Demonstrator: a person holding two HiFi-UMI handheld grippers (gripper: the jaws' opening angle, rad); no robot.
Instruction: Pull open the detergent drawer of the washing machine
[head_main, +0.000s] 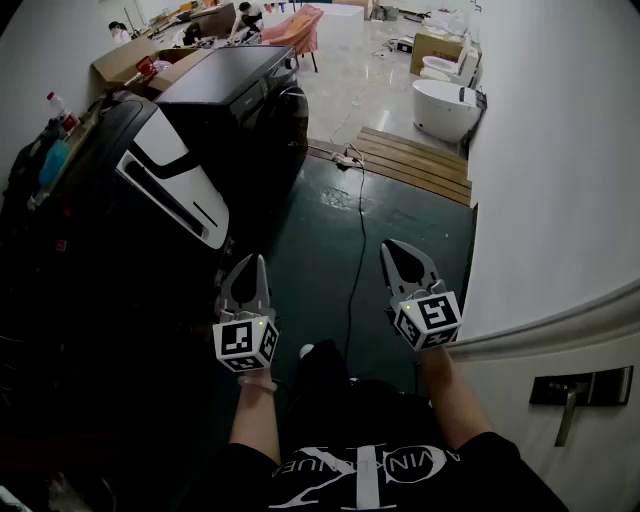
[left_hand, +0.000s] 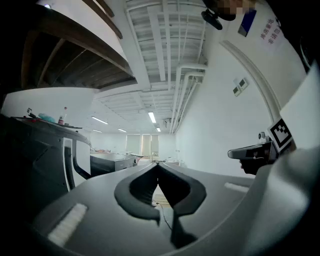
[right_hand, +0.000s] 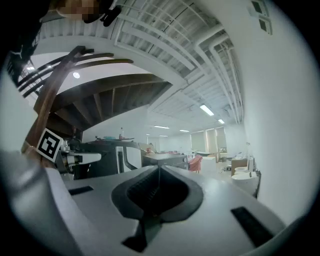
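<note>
At far left stands the dark washing machine (head_main: 110, 230) with its white panel (head_main: 178, 190); we cannot pick out the detergent drawer on its dark front. Just right of it we hold our left gripper (head_main: 256, 266) level and clear of the machine, jaws pressed together on nothing. A black cable (head_main: 361, 230) runs along the green floor (head_main: 310, 235). Our right gripper (head_main: 392, 250), jaws likewise closed and empty, hovers beside the white wall (head_main: 560, 180).
</note>
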